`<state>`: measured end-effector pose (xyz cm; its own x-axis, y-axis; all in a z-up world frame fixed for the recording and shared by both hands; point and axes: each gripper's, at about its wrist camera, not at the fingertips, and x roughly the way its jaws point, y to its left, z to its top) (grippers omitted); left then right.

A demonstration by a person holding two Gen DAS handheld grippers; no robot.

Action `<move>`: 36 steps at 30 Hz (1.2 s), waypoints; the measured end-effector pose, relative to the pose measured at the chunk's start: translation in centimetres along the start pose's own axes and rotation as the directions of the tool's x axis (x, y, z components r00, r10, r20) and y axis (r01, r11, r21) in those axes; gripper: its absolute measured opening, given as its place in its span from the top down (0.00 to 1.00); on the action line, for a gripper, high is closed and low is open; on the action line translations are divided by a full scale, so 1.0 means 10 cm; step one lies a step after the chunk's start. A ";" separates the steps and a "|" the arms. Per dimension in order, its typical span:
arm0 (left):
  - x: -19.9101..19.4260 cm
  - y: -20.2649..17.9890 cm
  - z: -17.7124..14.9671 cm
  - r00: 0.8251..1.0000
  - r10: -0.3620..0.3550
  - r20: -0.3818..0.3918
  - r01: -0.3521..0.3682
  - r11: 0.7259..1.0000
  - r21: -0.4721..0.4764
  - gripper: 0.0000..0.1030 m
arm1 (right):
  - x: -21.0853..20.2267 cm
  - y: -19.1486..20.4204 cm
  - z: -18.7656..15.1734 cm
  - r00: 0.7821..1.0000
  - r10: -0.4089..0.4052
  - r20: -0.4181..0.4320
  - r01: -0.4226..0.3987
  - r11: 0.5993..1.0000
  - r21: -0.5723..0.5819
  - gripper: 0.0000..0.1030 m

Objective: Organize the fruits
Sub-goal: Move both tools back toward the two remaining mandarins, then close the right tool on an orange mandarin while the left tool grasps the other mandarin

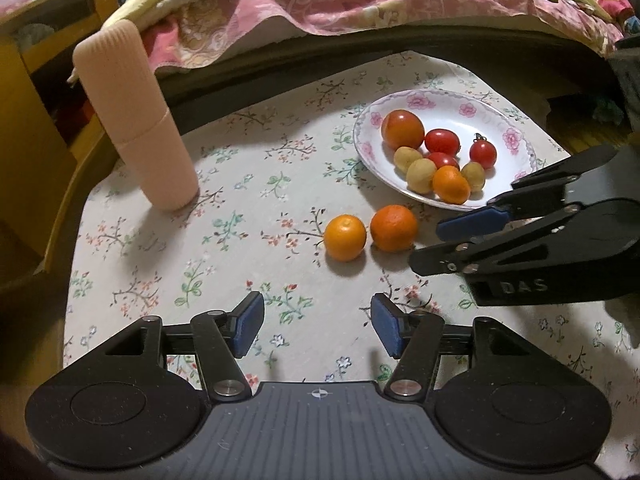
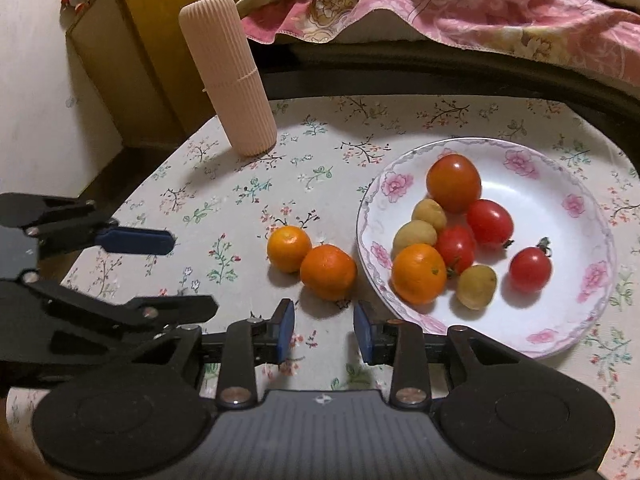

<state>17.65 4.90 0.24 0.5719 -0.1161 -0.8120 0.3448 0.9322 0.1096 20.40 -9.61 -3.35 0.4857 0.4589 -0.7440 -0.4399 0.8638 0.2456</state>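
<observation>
Right claw released, empty, just before nearer orange; left claw released too.
Lying on desk beside plate, touching second orange. Probably light, firm, prone to roll: better taken across middle.

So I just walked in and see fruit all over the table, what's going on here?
A person is sorting fruit with a handheld gripper in each hand. Most of it already sits in the flowered plate. Two oranges lie touching on the tablecloth beside it. The right gripper is open just in front of them, and the left gripper is open too; neither holds anything.
</observation>
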 end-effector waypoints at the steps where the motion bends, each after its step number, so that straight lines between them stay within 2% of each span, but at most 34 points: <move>1: 0.00 0.01 -0.01 1.000 -0.001 -0.001 0.001 1.000 -0.002 0.35 | 0.03 0.00 0.00 1.000 0.001 0.001 -0.001 1.000 0.001 0.66; 12: -0.01 0.04 -0.04 1.000 -0.008 -0.004 0.008 1.000 -0.006 0.33 | 0.22 0.09 0.06 0.998 -0.001 0.056 0.001 1.000 -0.010 0.63; 17: 0.00 0.05 -0.06 1.000 -0.008 -0.010 0.008 1.000 -0.006 0.33 | 0.26 0.13 0.08 0.998 0.019 0.067 -0.018 1.000 -0.014 0.52; 21: 0.03 0.05 -0.08 1.000 -0.008 -0.016 0.008 1.000 -0.004 0.33 | 0.29 0.20 0.06 0.997 -0.017 0.073 0.020 0.999 -0.048 0.53; 22: 0.03 0.06 -0.08 1.000 -0.007 -0.017 0.007 1.000 -0.004 0.33 | 0.30 0.21 0.06 0.998 -0.018 0.066 0.021 0.998 -0.053 0.61; 23: 0.03 0.07 -0.08 1.000 -0.005 -0.017 0.005 1.000 -0.006 0.33 | 0.31 0.22 0.05 0.998 -0.028 0.053 0.032 0.998 -0.059 0.63; 30: 0.04 0.11 -0.02 1.000 -0.017 0.017 0.017 0.999 -0.034 0.32 | 0.13 0.12 -0.04 0.999 -0.023 -0.023 0.022 0.999 -0.023 0.64; 36: 0.24 0.05 0.12 0.998 -0.053 0.030 0.054 0.997 -0.052 0.33 | -0.17 0.07 -0.21 0.994 -0.034 -0.107 0.034 0.999 0.000 0.64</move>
<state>20.05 4.64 -0.96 0.5750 -0.1753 -0.7992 0.3365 0.9410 0.0357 17.68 -10.27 -3.21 0.4165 0.4047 -0.8141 -0.4229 0.8789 0.2205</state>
